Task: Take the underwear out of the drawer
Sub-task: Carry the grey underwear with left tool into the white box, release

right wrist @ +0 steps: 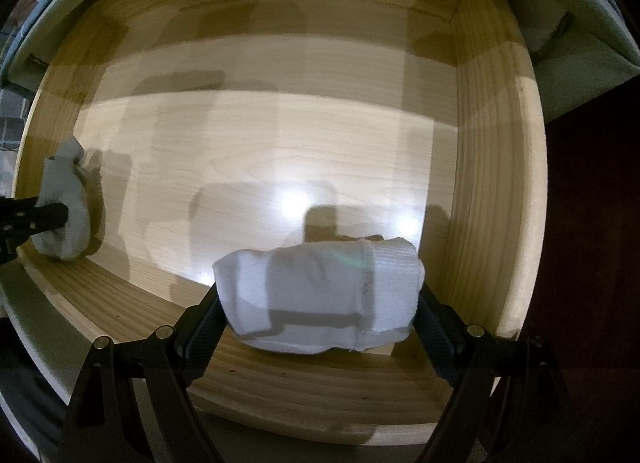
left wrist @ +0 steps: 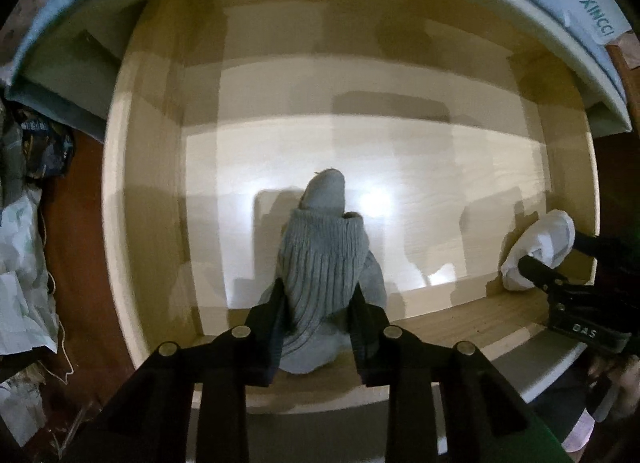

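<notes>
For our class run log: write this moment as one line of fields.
left gripper: shut on grey roll | right gripper: shut on white roll | both over drawer | drawer: open

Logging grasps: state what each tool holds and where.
Left tool pinches the grey ribbed sock bundle at its near end; right tool clamps the white sock bundle across its sides.

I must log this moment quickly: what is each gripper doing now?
Left gripper: closed on the grey ribbed knit bundle.
Right gripper: closed on the white rolled cloth bundle, above the wooden drawer.
</notes>
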A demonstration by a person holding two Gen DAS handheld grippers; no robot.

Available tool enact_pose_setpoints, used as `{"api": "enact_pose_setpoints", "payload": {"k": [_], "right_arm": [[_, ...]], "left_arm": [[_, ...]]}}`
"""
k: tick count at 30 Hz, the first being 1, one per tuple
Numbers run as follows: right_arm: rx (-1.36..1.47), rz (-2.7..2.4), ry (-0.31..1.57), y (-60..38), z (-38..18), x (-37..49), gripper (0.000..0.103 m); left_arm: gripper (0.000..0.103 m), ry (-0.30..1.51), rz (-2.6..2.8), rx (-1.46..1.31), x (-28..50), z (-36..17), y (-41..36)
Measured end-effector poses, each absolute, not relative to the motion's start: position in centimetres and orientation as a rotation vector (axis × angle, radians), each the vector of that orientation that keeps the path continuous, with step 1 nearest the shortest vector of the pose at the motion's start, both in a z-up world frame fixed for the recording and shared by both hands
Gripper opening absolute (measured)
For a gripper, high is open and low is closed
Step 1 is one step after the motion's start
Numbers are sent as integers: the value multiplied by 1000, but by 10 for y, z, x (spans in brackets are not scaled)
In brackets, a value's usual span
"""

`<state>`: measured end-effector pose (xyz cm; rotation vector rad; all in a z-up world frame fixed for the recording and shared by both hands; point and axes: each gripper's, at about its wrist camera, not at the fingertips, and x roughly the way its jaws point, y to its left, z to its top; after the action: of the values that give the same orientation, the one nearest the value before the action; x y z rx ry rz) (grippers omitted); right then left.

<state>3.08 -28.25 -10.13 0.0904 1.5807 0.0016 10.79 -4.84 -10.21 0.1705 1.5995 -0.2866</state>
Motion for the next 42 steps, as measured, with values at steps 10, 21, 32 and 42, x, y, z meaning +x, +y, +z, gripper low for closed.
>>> {"api": "enact_pose_setpoints", "payload": {"k": [10,21,32,42], "right_arm": [[75,-6,1596,-279,-105,35,85],[60,-10,1602,-274,-108,33,82],[54,-13,1604,-272,-110,34,80],[54,-16,1602,-270,-110,34,80]], "left_arm": [[28,1507,-343,168,97,-53,-39],[28,1334,-391,169,93,32,-36],[28,1010,-416,128,122,159,-43],[28,904,-374,179,189,176,-79]]}}
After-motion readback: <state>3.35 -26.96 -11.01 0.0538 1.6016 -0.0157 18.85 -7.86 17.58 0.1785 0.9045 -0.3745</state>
